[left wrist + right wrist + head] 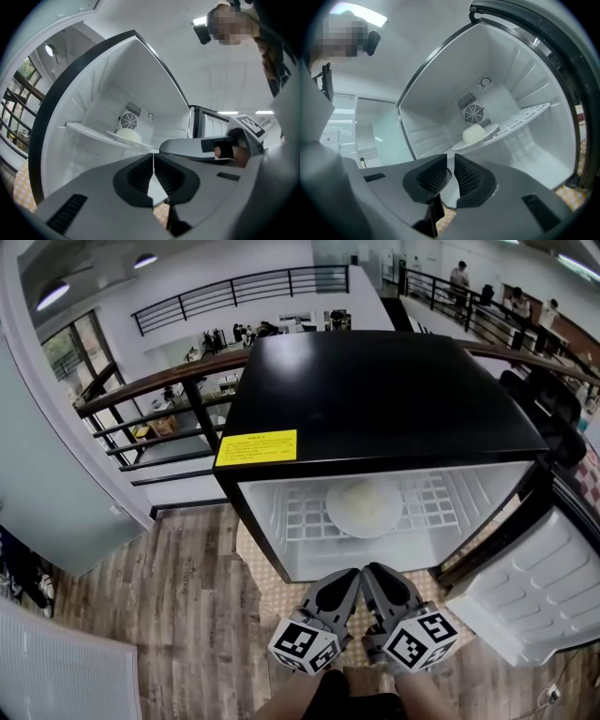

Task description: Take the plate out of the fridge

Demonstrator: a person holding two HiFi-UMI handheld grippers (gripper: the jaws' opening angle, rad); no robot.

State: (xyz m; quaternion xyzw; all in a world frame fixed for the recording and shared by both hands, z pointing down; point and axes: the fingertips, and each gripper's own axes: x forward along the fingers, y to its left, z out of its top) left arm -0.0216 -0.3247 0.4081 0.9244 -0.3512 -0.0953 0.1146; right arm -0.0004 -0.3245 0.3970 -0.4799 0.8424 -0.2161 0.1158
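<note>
A black mini fridge (pixel 375 390) stands with its door (pixel 534 587) swung open to the right. Inside, a white plate (pixel 364 507) with a pale round lump of food lies on the white wire shelf (pixel 300 517). The same plate (pixel 112 133) shows in the left gripper view, and the plate (pixel 485 138) shows in the right gripper view in front of the fan grille. My left gripper (pixel 349 576) hangs just in front of the fridge opening, shut and empty. Beside it, my right gripper (pixel 373 574) has a narrow gap between its jaws, with nothing in it. Both are well short of the plate.
A yellow label (pixel 256 447) sits on the fridge's front top edge. A checkered mat (pixel 272 592) lies under the fridge on the wooden floor (pixel 178 615). A railing (pixel 159 395) runs behind. The open door stands close on my right.
</note>
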